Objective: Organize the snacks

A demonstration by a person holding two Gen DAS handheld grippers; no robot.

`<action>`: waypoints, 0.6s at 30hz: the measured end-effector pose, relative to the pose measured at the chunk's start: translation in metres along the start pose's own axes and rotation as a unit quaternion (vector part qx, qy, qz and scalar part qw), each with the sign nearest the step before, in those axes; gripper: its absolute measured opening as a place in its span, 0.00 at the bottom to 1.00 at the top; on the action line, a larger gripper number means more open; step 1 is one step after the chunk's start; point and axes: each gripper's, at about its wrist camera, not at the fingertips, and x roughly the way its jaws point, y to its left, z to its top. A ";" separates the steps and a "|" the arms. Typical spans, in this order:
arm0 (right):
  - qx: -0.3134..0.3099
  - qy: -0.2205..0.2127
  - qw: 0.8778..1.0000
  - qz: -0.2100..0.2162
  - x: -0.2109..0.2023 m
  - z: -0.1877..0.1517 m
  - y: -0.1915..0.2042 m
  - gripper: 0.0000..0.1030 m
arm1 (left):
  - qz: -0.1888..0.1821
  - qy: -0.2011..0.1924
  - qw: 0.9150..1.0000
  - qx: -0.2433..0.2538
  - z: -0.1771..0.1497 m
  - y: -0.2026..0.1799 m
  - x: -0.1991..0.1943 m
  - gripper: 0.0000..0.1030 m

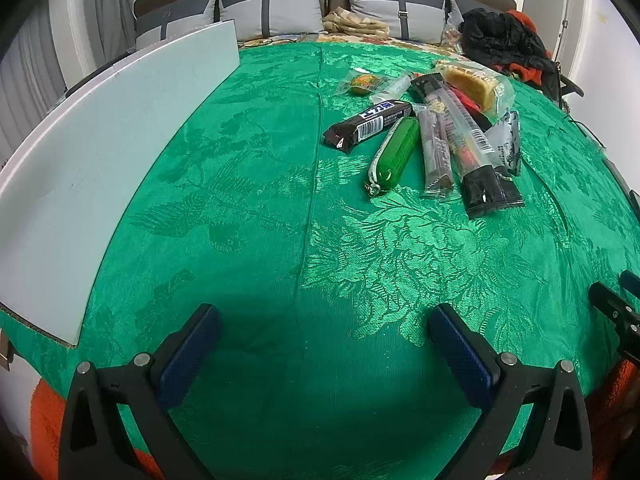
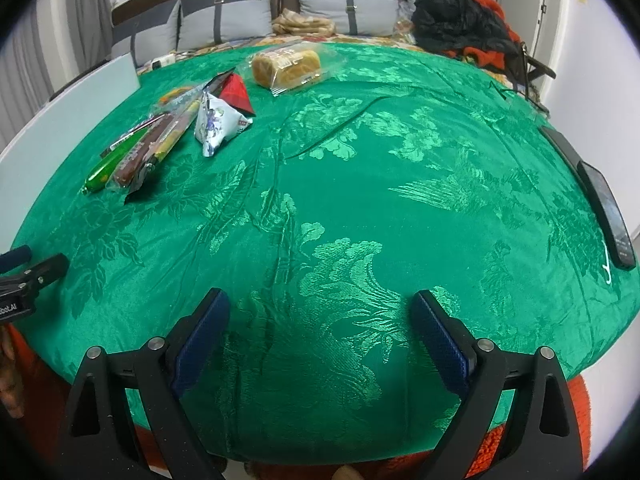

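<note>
A green floral brocade cloth [image 1: 248, 184] covers the tabletop and fills most of both views. Behind it, along the top of the frames, runs a sofa with grey cushions [image 1: 272, 8] against a white wall, with grey curtains [image 1: 36, 52] at the far left. A pale blue-white board [image 1: 100, 152] lies along the left edge of the left wrist view. A heap of black and red clothing [image 2: 460, 24] sits at the upper right of the right wrist view.

The snacks lie clustered in the upper right of the left wrist view: a wrapped yellow cake [image 1: 472, 80], a long clear-and-black packet [image 1: 468, 140], a brown stick packet [image 1: 436, 148], a green sausage-shaped pack [image 1: 394, 152], a dark chocolate bar [image 1: 368, 122], a white patterned pouch [image 2: 218, 124] and a small orange sweet in clear wrap [image 1: 362, 82]. A dark phone [image 2: 608, 212] rests at the right edge of the right wrist view.

The left hand-held gripper [image 1: 324, 344] is spread wide over bare cloth at the bottom of its frame; the right hand-held gripper [image 2: 320, 336] is likewise spread, pinching nothing.
</note>
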 end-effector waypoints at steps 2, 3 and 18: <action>0.000 0.000 1.000 0.000 0.000 0.000 0.000 0.92 | -0.002 -0.001 1.000 0.002 0.000 0.000 0.000 1.00; 0.001 -0.001 1.000 0.000 0.000 0.000 0.000 0.92 | -0.003 -0.002 1.000 0.004 0.000 0.000 0.000 1.00; 0.002 -0.005 1.000 0.000 0.000 0.000 0.001 0.92 | -0.043 0.021 0.999 -0.001 0.013 0.012 -0.001 1.00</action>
